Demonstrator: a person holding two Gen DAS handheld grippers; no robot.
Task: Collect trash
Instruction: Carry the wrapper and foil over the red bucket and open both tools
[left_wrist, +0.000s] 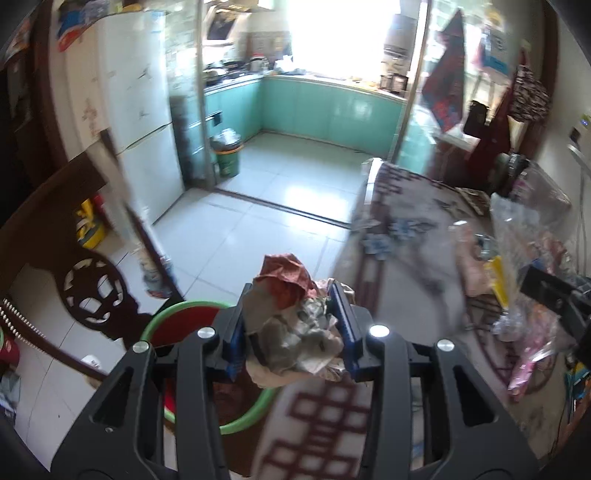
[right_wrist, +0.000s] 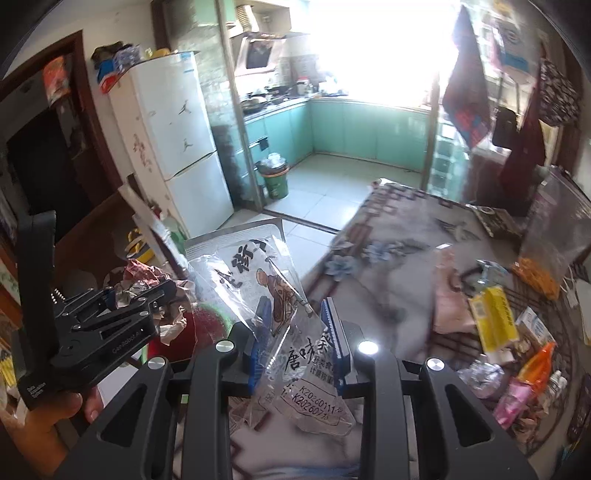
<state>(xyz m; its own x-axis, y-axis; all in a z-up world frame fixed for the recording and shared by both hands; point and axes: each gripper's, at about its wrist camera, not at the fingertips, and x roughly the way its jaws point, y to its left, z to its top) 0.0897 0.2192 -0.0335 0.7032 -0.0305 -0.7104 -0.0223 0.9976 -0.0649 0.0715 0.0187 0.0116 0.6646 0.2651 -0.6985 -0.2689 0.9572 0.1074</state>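
My left gripper is shut on a wad of crumpled paper, red and grey-brown, and holds it above the green-rimmed red basin beside the table edge. The same gripper with its wad shows at the left of the right wrist view. My right gripper is shut on a clear plastic snack wrapper with printed characters, held up over the table edge near the basin.
The table carries a patterned cloth, with bags, a yellow box and packets on its right side. A dark carved chair stands left. A green bin stands at the kitchen doorway beside a white fridge.
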